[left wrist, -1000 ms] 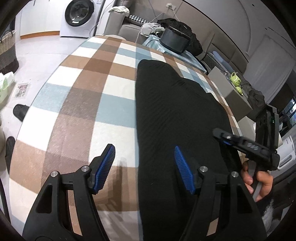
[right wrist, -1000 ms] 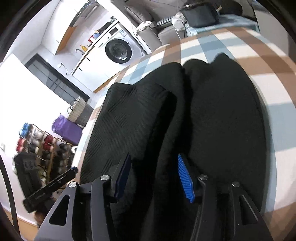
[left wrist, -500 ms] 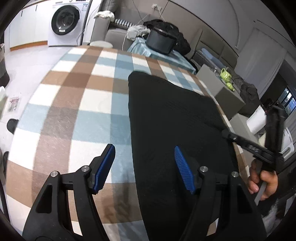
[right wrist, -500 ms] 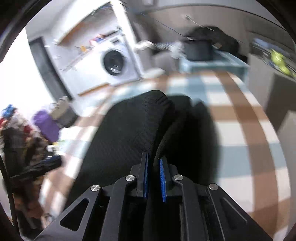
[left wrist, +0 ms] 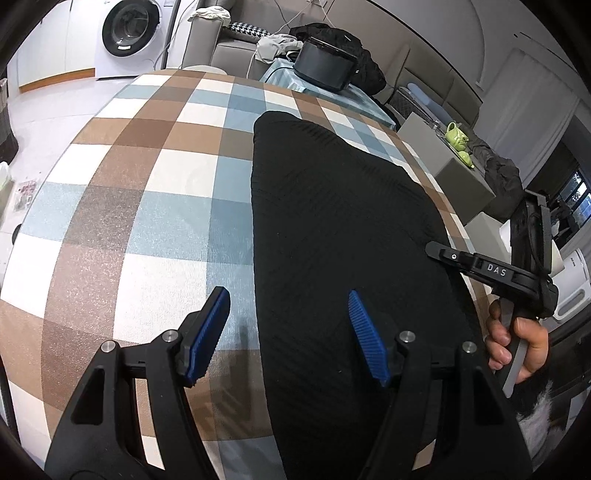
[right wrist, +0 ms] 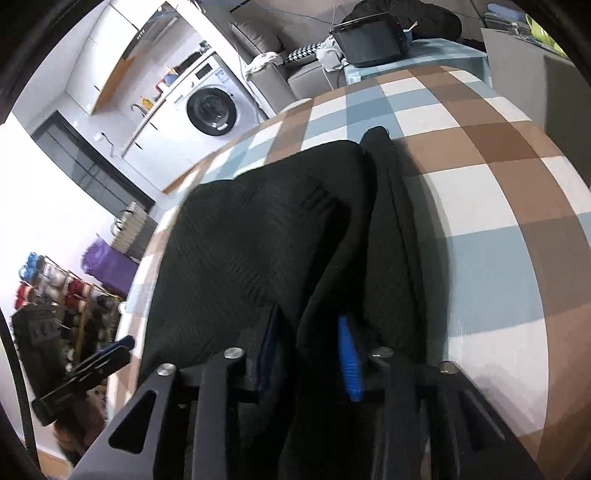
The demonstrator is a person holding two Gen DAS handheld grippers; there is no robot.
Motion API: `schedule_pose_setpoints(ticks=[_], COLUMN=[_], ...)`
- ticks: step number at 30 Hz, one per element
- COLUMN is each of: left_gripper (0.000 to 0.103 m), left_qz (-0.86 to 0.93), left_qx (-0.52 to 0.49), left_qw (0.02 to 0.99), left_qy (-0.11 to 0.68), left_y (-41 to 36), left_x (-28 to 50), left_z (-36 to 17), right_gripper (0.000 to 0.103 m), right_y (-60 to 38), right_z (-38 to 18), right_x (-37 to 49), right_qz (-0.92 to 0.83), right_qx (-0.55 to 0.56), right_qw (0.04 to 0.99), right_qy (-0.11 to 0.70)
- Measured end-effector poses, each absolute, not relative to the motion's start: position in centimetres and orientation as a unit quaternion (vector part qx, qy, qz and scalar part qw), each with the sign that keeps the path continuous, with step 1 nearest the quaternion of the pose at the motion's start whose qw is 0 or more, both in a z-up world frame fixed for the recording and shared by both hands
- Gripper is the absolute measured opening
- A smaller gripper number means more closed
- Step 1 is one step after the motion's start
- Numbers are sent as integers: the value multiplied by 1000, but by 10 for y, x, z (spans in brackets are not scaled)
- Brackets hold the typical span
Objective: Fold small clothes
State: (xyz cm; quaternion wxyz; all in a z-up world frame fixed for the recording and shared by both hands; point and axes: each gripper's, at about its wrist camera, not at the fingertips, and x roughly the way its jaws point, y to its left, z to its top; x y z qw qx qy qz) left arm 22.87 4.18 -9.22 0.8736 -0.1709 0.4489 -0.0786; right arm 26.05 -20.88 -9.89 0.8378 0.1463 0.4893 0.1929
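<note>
A black ribbed garment (left wrist: 343, 229) lies lengthwise on the checked tablecloth (left wrist: 147, 184). My left gripper (left wrist: 288, 332) is open and empty, hovering over the garment's left edge near its near end. In the right wrist view the garment (right wrist: 258, 240) has a raised fold running away from me. My right gripper (right wrist: 310, 354) has its jaws partly apart with a ridge of the black fabric between the blue pads (right wrist: 349, 362). The right gripper also shows in the left wrist view (left wrist: 480, 266) at the garment's right edge.
A second table with a black bin (left wrist: 325, 70) stands beyond the far end. A grey box (left wrist: 443, 173) with green objects sits at the right. A washing machine (left wrist: 129, 33) and sofa are at the back. The table edge runs close to the garment's right side.
My right gripper was open, shut on the fabric fold half a second ago, and now stands partly apart with cloth between the pads. The left gripper stayed open and shifted slightly.
</note>
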Motion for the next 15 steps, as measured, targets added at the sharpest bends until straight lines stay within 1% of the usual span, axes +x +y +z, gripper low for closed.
schedule_pose_setpoints(ticks=[4,6,8,11,13,15], left_gripper=[64,64,64,64,64,64], left_qz=[-81,-81,-83,-82,-85,-85], left_qx=[-168,-169,-171,-172,-173,-171], left_qw=[878,878,876,873,872,872], left_qy=[442,441,443,448,449,451], left_y=[43,44,44,43,43,43], left_x=[228,228,230,231,230,229], left_z=[-87,-86,-88,-93,-94,-96], right_gripper=[11,11,11,11,12,14], right_y=[-202,-204,-205,-209,-215,-219], right_z=[-64,-50,-53,-72,-82,-82], right_x=[247,246,250,257,259,253], right_qz=[210,214,190,156,154,158], right_qx=[120,122,103,79,82,88], right_qw=[872,878,883,877,870,869], right_qy=[426,411,417,447,462,460])
